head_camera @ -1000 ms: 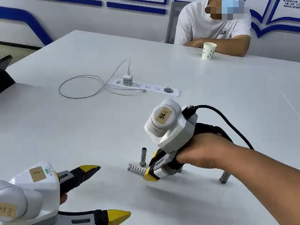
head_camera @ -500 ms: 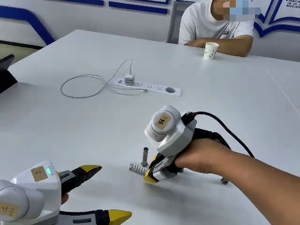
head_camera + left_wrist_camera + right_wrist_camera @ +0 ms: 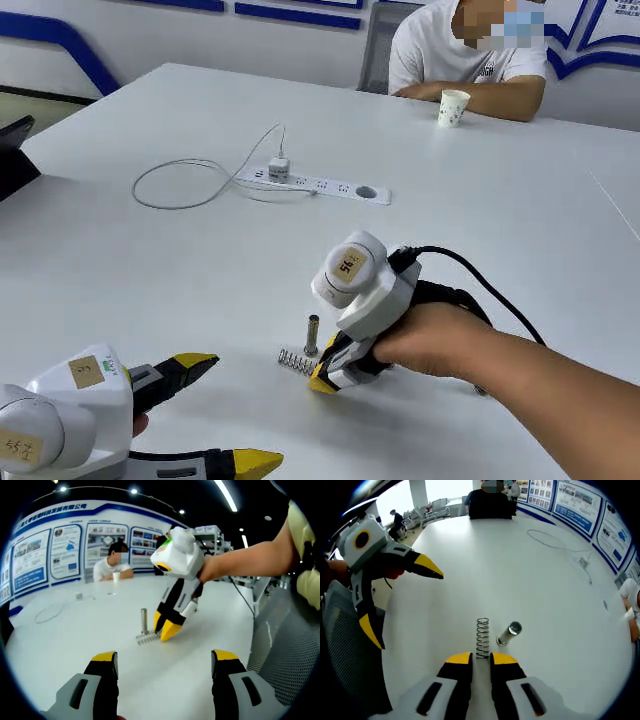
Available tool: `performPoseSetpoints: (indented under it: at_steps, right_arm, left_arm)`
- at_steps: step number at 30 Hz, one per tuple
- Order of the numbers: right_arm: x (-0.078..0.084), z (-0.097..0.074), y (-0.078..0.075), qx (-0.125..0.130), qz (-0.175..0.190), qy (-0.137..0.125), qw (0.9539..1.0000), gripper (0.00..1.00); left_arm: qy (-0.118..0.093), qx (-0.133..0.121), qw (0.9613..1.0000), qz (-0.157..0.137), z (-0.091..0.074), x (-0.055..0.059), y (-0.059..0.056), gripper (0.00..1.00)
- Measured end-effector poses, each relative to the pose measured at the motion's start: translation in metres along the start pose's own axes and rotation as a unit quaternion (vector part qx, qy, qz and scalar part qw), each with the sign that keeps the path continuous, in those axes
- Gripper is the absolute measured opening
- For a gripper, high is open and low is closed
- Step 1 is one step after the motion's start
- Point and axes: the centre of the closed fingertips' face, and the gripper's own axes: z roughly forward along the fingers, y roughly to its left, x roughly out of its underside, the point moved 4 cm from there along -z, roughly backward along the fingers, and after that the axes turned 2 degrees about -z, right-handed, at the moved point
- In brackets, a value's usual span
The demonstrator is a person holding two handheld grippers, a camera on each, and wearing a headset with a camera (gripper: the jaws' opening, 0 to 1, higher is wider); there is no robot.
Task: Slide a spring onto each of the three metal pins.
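White workbench (image 3: pixel 200 270), spring-and-pin job: right gripper (image 3: pixel 481 659) low on the tabletop, jaws pinched on the near end of a spring (image 3: pixel 482 637) lying flat just beside an upright metal pin (image 3: pixel 507 632). Left gripper (image 3: pixel 165 656) spread wide, hovering nearby. Best done by lifting gently, tipping the coil upright, centring its open end over the pin top before lowering.

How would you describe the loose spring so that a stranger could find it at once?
On the white table, find the right hand-held gripper. A small spring lies flat at its yellow tips. Unlike the upright pin beside it, it is coiled.
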Motion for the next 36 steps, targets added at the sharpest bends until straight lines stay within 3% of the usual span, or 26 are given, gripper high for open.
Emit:
performPoseSetpoints:
  at_steps: [18, 36]
  right_arm:
    - [0.002, -0.001, 0.0, 0.005, -0.004, -0.004, 1.0, 0.12]
    - [-0.003, -0.023, -0.004, 0.018, -0.015, -0.002, 0.9997, 0.12]
  left_arm:
    - [0.002, -0.001, 1.0, 0.0, -0.002, 0.0, 0.0, 0.77]
    - [0.001, 0.004, 1.0, 0.001, 0.001, 0.0, -0.003, 0.77]
